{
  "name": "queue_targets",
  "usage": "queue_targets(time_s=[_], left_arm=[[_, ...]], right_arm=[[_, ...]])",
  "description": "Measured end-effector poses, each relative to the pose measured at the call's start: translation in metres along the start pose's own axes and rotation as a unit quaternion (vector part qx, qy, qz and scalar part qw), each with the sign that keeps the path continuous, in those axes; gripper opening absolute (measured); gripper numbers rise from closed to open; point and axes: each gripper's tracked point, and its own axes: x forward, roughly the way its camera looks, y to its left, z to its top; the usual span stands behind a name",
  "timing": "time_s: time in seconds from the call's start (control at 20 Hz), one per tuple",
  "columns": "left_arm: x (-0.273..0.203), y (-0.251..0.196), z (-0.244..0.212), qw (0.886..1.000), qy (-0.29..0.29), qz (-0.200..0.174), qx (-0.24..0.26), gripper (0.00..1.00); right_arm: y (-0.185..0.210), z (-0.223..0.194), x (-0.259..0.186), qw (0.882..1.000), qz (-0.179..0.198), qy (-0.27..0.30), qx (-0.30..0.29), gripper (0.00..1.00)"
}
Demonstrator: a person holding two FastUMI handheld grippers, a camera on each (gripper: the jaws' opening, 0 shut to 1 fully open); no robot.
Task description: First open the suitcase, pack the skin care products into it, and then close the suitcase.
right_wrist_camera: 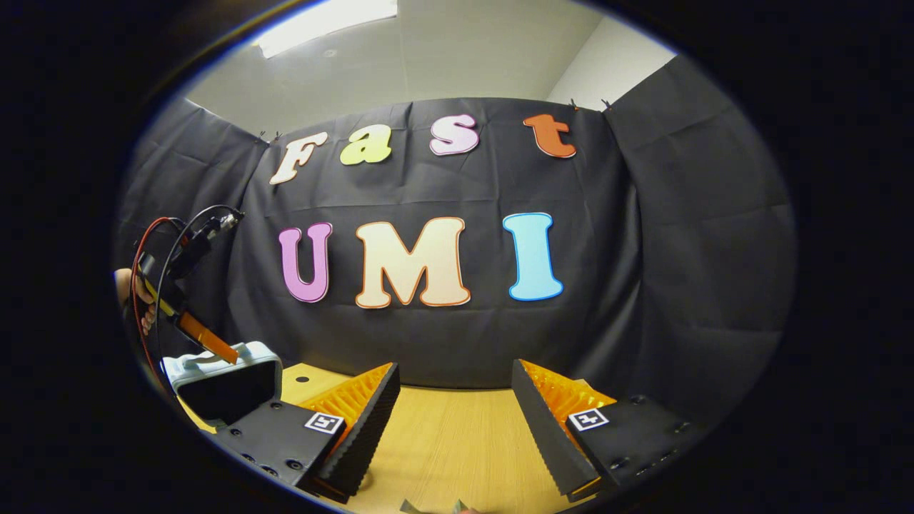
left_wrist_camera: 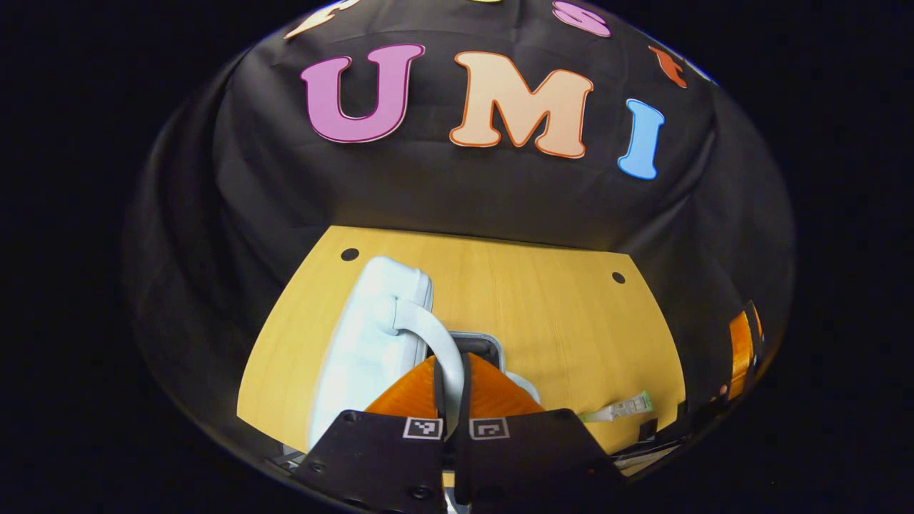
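Left claw clenched on suitcase handle, lid raised | right claw released above bench | suitcase interior hidden | tube near bench's front edge

Raised suitcase lid blocks left; table centre open.

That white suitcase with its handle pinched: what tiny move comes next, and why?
Probably a further lift. The left gripper is shut on the handle of the suitcase, whose lid looks partly raised in the right gripper view. The right gripper hangs open above the table, and a sachet lies unpacked.
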Motion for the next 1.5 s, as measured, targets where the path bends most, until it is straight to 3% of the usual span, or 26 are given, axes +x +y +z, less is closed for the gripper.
queue_targets(time_s=[0.4,0.7,1.0,1.3,1.5], left_arm=[[-0.009,0.086,0.021,0.997,-0.04,0.059,0.007,0.0],[-0.009,0.138,0.029,0.996,-0.071,0.055,-0.017,0.01],[-0.004,0.218,0.025,0.992,-0.082,0.094,-0.006,0.01],[0.006,0.263,0.019,0.993,-0.092,0.064,-0.041,0.01],[0.02,0.295,0.004,0.993,-0.077,0.092,-0.023,0.0]], right_arm=[[0.033,-0.004,0.005,1.0,0.007,0.003,-0.008,0.98],[0.067,-0.008,0.015,1.0,0.007,0.002,-0.012,0.98],[0.096,0.002,0.021,0.999,-0.02,-0.024,-0.01,0.98],[0.128,-0.012,0.021,0.999,-0.032,-0.01,-0.015,0.99],[0.143,-0.012,0.016,0.999,-0.032,-0.011,-0.023,0.98]])
